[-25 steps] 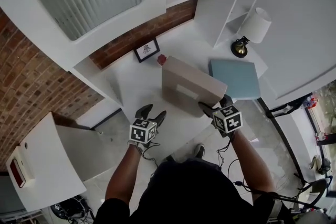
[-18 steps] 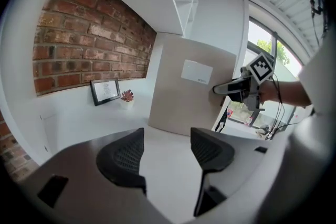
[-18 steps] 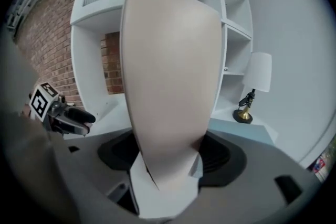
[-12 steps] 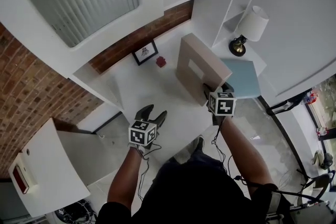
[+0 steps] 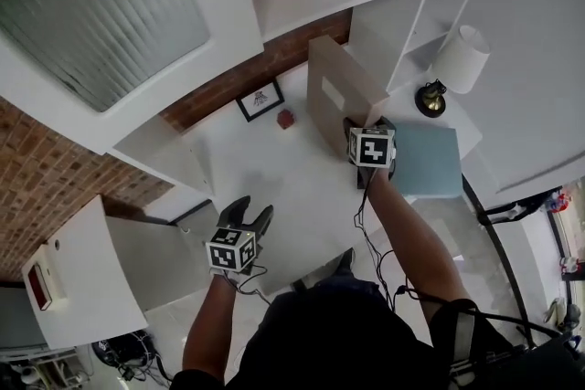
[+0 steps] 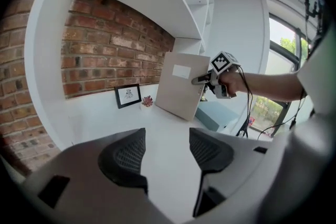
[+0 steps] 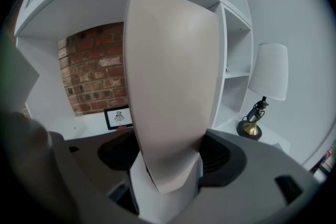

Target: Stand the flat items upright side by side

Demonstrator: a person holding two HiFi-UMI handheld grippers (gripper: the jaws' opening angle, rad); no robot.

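Note:
A flat beige box with a pale label stands on edge over the white desk, near the shelf divider. My right gripper is shut on its near lower corner; in the right gripper view the box fills the gap between the pads. A flat light-blue item lies on the desk to the right of that hand. My left gripper hovers at the desk's front left; its jaws have just been closing a little, still wide, and hold nothing. The left gripper view shows the box upright.
A small framed picture and a tiny red plant stand at the brick back wall. A lamp with a white shade stands at the back right. Shelf compartments rise behind the box. An open cabinet door hangs at the left.
The right gripper carried the beige box from the desk's middle toward the back, turning it from a lean to upright. The left gripper stayed near the front edge.

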